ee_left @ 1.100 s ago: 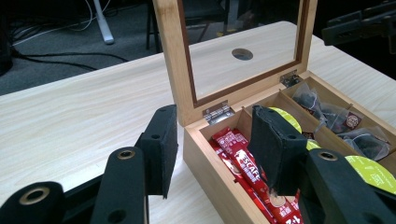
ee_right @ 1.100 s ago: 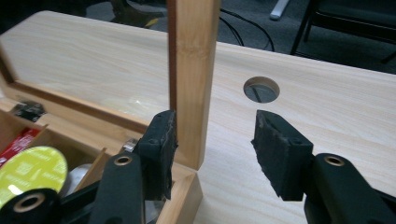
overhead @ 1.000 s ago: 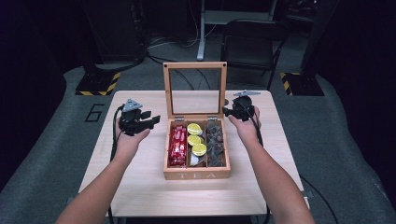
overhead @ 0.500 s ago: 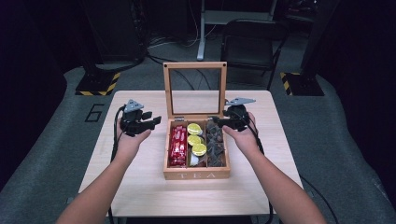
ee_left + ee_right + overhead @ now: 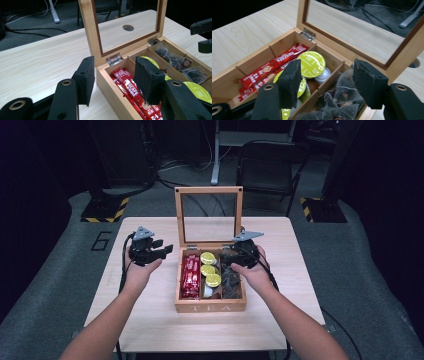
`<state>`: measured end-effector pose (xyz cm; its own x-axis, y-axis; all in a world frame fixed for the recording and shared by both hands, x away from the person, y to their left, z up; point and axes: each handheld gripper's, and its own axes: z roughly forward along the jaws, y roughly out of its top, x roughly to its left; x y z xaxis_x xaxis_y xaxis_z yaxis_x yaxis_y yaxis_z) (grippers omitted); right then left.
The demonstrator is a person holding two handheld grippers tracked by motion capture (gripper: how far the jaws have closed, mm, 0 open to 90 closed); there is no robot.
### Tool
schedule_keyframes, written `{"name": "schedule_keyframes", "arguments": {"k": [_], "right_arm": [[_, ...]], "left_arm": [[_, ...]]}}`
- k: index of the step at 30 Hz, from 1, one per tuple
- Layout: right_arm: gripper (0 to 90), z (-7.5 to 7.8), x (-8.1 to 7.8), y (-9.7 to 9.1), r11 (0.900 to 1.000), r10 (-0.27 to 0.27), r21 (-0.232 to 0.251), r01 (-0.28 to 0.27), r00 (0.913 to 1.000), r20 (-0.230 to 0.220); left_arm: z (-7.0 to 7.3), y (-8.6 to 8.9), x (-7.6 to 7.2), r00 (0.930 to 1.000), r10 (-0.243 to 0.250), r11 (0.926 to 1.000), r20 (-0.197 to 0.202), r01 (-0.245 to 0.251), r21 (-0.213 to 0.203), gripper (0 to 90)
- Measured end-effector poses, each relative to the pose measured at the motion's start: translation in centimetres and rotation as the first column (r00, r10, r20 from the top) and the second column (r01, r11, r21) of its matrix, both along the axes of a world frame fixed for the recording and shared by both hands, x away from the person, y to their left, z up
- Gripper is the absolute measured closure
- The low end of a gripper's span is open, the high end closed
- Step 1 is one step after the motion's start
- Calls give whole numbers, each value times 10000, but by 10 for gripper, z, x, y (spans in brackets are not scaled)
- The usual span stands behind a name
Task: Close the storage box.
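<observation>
A wooden box [image 5: 210, 307] sits in the middle of the table [image 5: 150, 320], its glass lid [image 5: 208, 215] standing upright and "TEA" lettered on its front wall. The left compartment holds red Nescafé sachets [image 5: 130, 91], the middle one yellow-green capsules [image 5: 312, 63], the right one clear pyramid tea bags [image 5: 342, 96]; the print on the capsules is too small to read. The right gripper [image 5: 235, 254] hangs over the back of the tea-bag compartment, its fingers [image 5: 290, 82] just opened wider, with nothing between them. The left gripper [image 5: 162, 251] is held just left of the box above the table, its fingers [image 5: 86, 80] apart and holding nothing.
</observation>
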<state>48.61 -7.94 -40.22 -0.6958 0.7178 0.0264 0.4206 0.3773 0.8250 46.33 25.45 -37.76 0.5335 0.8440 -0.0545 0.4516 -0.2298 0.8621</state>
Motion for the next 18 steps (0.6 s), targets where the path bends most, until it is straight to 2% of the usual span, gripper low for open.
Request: {"name": "schedule_keyframes", "arguments": {"k": [8,12,18], "right_arm": [[370,-1,-6,3,9994,343,29,-342,9994,-106],[371,-1,-11,6,9965,802,-225,-801,9968,38],[373,-3,-15,11,9932,1124,-331,-1120,9936,91]], "left_arm": [[1,-2,-1,10000,-22,10000,-13,22,-79,469],[1,-3,-1,10000,-26,10000,18,26,-76,468],[1,-5,-2,9999,-133,9999,-2,133,-24,465]]}}
